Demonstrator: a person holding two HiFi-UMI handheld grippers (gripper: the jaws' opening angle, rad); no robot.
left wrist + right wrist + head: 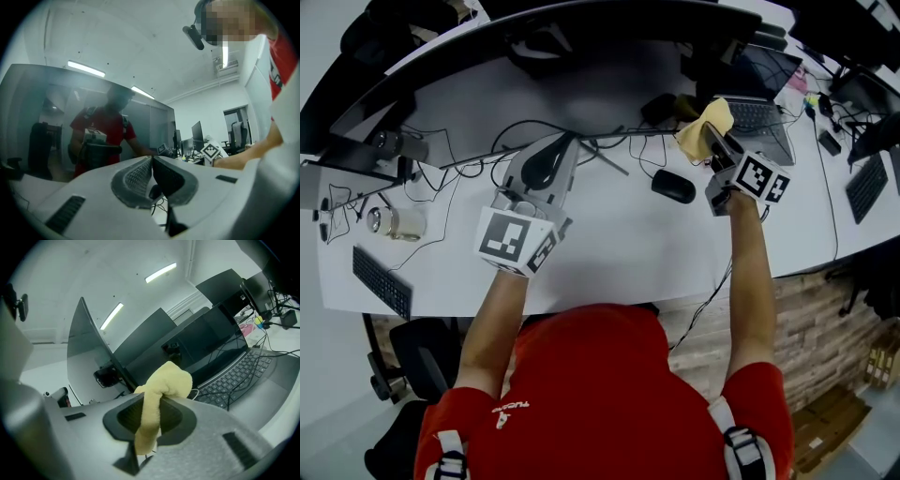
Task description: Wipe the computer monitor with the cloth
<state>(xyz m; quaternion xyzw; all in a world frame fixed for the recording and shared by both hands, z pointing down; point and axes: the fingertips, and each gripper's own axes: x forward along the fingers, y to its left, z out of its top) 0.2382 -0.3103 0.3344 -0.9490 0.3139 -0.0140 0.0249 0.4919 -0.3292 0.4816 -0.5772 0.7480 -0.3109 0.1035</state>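
**A:** Where is the cloth?

**B:** The yellow cloth [161,394] is in the right gripper [150,404]. The jaws are clamped on its middle, and a bunched fold pokes out past the tips. It hangs over the far right part of the desk [609,253], near the laptop [759,108] and by the right end of the curved monitor [581,23]. As far as I can tell it isn't touching the glass.

**A:** And the other one?

**B:** The left gripper [151,161] has its jaws pressed together on nothing. It faces the middle of the screen, which mirrors the person.

**A:** Which step is this, then?

**B:** I'd say the approach. The cloth is gripped and wiping hasn't begun. The next move calls for raising that fold to the screen, pressing lightly and sweeping across, while keeping clear of the mouse [673,186] below.
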